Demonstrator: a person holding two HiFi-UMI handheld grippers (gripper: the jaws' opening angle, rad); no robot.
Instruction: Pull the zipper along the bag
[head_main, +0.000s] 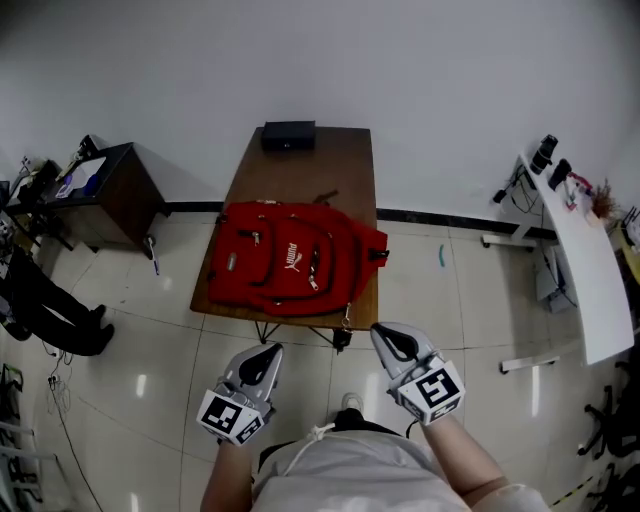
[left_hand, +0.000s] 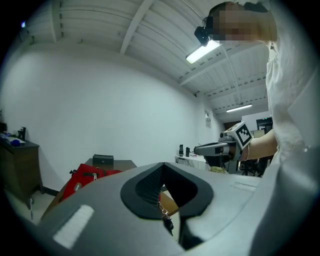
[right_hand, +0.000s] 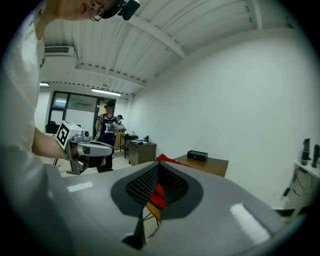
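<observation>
A red backpack lies flat on a brown wooden table, with dark zipper lines across its front and a black pull tab hanging over the near edge. My left gripper and right gripper are held side by side close to my body, short of the table, touching nothing. Both are shut and empty. In the left gripper view the shut left gripper points toward the backpack. The right gripper view has the shut right gripper aimed at the backpack.
A black box sits at the table's far end by the white wall. A dark cabinet stands at the left and a white desk at the right. Another person stands in the room behind.
</observation>
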